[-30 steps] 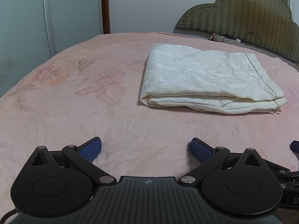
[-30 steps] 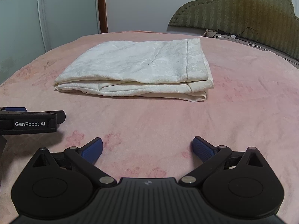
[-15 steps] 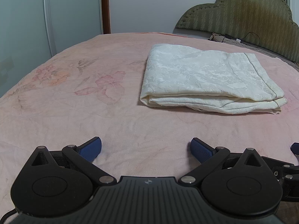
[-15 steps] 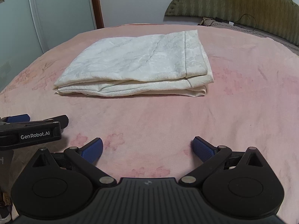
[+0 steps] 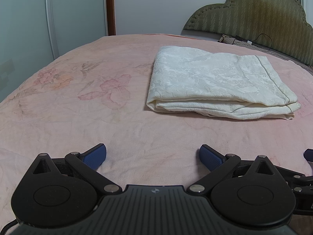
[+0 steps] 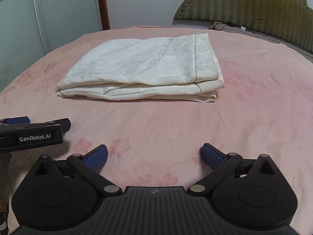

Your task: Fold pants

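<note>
Cream pants [image 5: 219,84] lie folded in a neat stack on the bed [image 5: 78,117]; my left gripper [image 5: 152,155] and right gripper [image 6: 154,154] hover wide, empty — looks finished.

Wide bed under a pink, flower-printed blanket [image 5: 82,101]. Behind, a scalloped olive quilted headboard [image 5: 254,13], plain white wall [image 5: 148,5], brown wooden door frame [image 5: 110,7], pale frosted wardrobe doors [image 5: 25,19].

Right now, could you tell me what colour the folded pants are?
Cream white with a faint woven floral texture; the pants show best in the left wrist view.
</note>
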